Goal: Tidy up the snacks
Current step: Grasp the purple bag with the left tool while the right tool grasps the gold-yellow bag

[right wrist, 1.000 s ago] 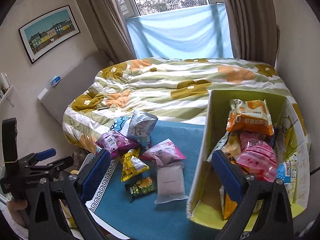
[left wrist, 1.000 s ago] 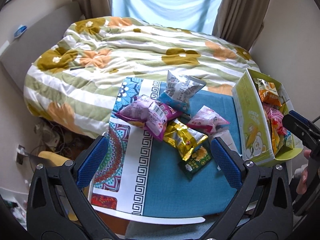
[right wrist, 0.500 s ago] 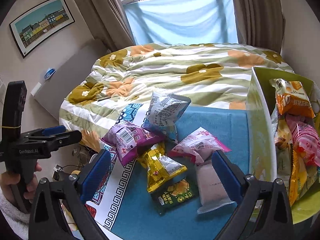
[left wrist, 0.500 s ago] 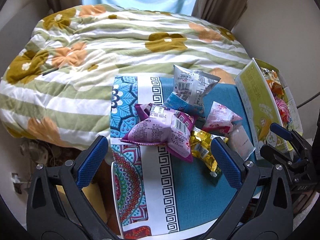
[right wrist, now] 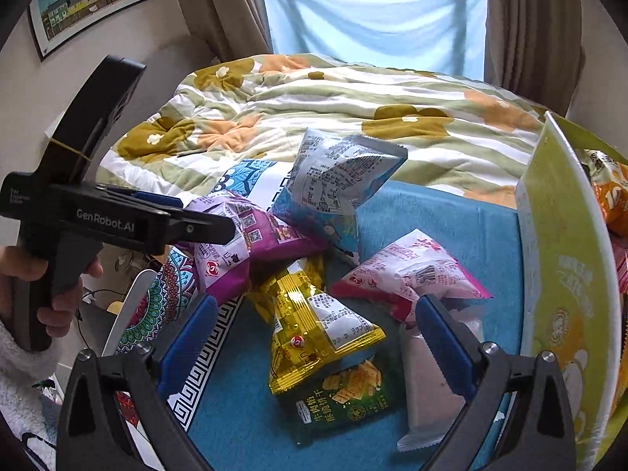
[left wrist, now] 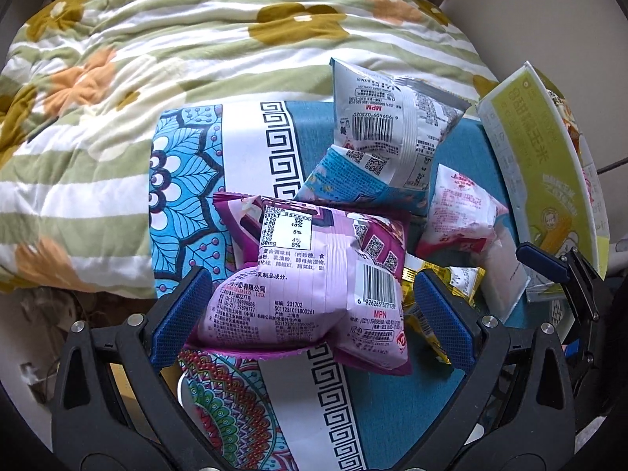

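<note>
Several snack packets lie on a table with a blue patterned cloth [left wrist: 392, 412]. My left gripper [left wrist: 310, 314] is open, its jaws either side of a purple packet [left wrist: 314, 286], not closed on it. The purple packet also shows in the right wrist view [right wrist: 243, 243]. My right gripper [right wrist: 314, 347] is open over a yellow packet [right wrist: 310, 325] and a green packet [right wrist: 345, 396]. A silver-blue packet [right wrist: 333, 184], a pink packet [right wrist: 408, 271] and a pale flat packet [right wrist: 428, 388] lie around them. A green cardboard box [right wrist: 561, 274] at the right holds more snacks.
A bed with a striped flowered quilt [right wrist: 353, 98] lies just beyond the table. The box wall [left wrist: 541, 165] stands close to the right of the pile. The left gripper [right wrist: 117, 216] shows at the left in the right wrist view. A framed picture [right wrist: 90, 4] hangs on the wall.
Both grippers moved forward and down toward the pile. The left jaws now sit around the purple packet; the right jaws now hang over the yellow and green packets. Both stay open.
</note>
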Demonstrator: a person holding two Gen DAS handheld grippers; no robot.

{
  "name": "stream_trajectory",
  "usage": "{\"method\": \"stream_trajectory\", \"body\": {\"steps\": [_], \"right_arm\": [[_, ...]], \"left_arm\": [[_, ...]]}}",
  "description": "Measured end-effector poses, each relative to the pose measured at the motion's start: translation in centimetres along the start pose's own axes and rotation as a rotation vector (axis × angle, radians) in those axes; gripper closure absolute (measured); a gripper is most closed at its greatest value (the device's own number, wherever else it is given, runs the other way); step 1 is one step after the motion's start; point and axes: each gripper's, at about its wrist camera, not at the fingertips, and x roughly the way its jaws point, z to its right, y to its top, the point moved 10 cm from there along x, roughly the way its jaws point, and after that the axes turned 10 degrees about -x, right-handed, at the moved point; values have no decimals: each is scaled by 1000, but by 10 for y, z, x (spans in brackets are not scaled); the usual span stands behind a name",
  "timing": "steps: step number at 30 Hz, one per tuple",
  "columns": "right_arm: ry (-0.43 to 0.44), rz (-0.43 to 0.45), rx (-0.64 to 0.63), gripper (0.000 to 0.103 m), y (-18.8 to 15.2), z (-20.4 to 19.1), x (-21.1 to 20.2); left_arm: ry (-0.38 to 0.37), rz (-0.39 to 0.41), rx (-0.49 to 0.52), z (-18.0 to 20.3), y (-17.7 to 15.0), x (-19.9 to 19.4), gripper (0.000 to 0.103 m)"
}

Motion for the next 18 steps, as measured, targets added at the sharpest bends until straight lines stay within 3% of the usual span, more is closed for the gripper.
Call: {"method": "stream_trajectory", "body": {"steps": [8,12,18], "right_arm": [[13,-49,-113,3,-5,-7,30],[30,-87,-172,13,-7,-12,42],[50,-129,-225,20,-12,-17,54]], "left_arm": [[3,-63,-7,1,-4,24,1],[-4,-112,-9,0,-15,33,1],[-37,-130,-37,-8,-26,34,14]]}}
